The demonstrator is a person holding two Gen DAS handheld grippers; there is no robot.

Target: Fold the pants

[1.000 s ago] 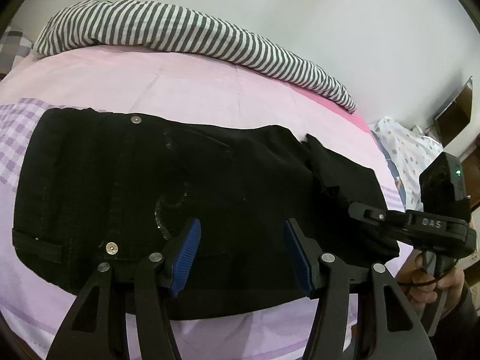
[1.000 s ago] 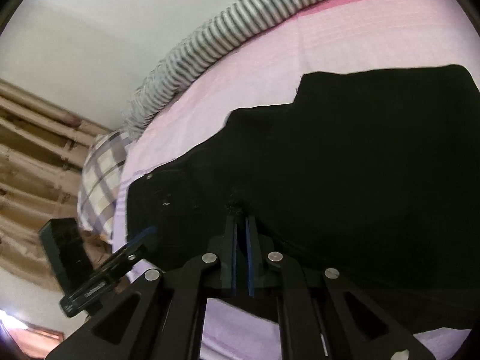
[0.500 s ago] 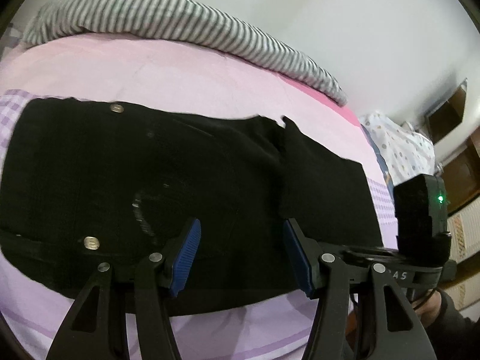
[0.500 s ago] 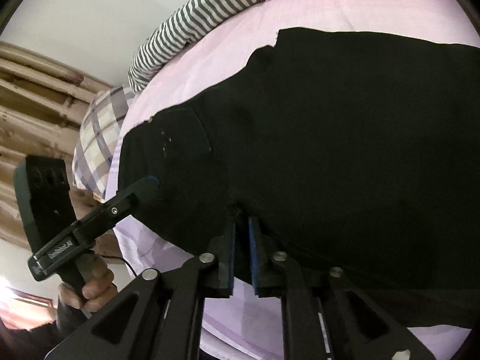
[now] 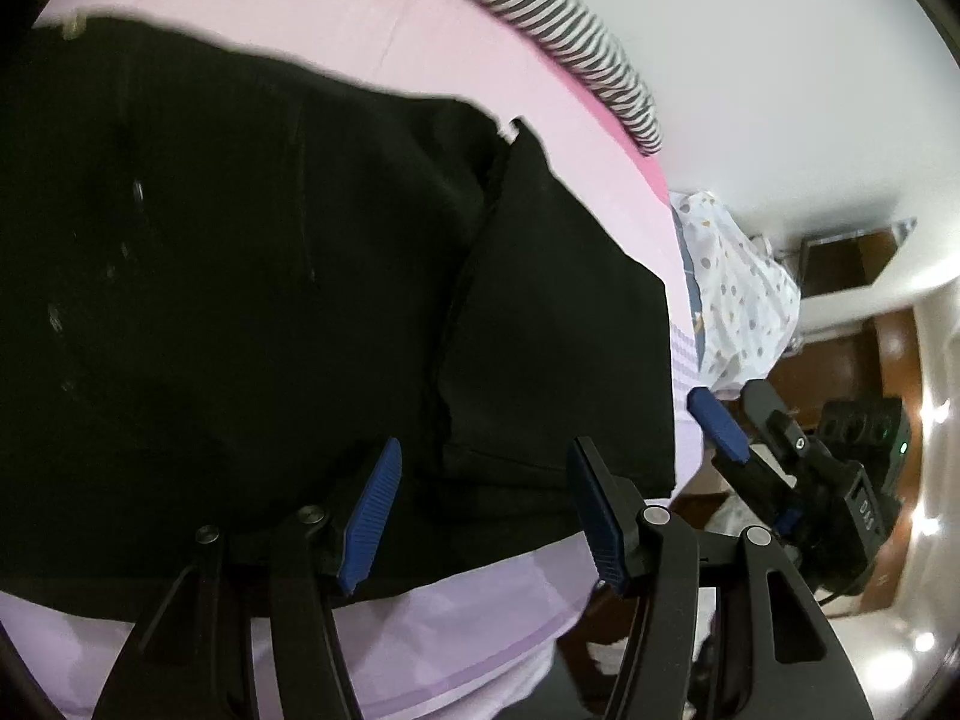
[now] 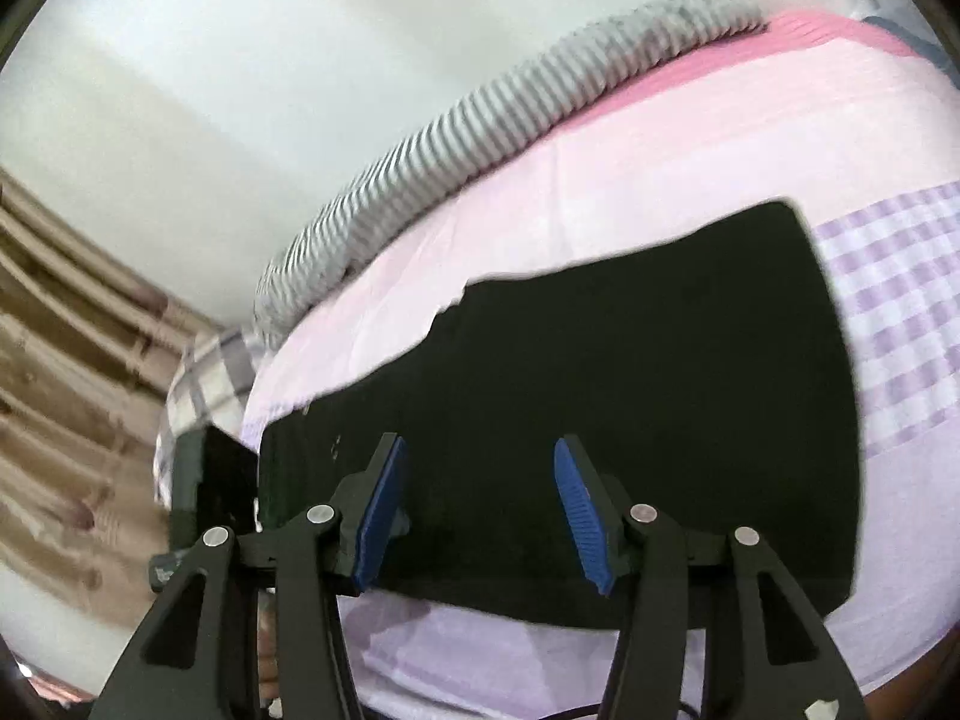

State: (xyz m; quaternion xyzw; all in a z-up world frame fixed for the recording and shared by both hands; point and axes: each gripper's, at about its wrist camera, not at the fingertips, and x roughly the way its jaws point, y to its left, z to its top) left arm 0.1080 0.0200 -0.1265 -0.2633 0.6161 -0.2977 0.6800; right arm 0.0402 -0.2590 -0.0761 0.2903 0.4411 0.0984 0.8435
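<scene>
The black pants (image 5: 270, 276) lie folded flat on the pink bed sheet (image 5: 336, 48). They also show in the right wrist view (image 6: 630, 390) as a wide dark rectangle. My left gripper (image 5: 480, 516) is open and empty, low over the pants' near edge. My right gripper (image 6: 474, 510) is open and empty, over the near edge of the pants. The right gripper also shows in the left wrist view (image 5: 720, 426), off the pants' right end. The left gripper's body (image 6: 204, 486) shows in the right wrist view at the pants' left end.
A grey striped pillow (image 5: 558, 30) lies along the far side of the bed against the white wall; it also shows in the right wrist view (image 6: 480, 138). A plaid pillow (image 6: 204, 384) lies left. A dotted white cloth (image 5: 738, 294) lies past the bed's right edge.
My right gripper has opened, let go of the pants and pulled back. My left gripper stayed open and moved closer to the pants, toward their right end.
</scene>
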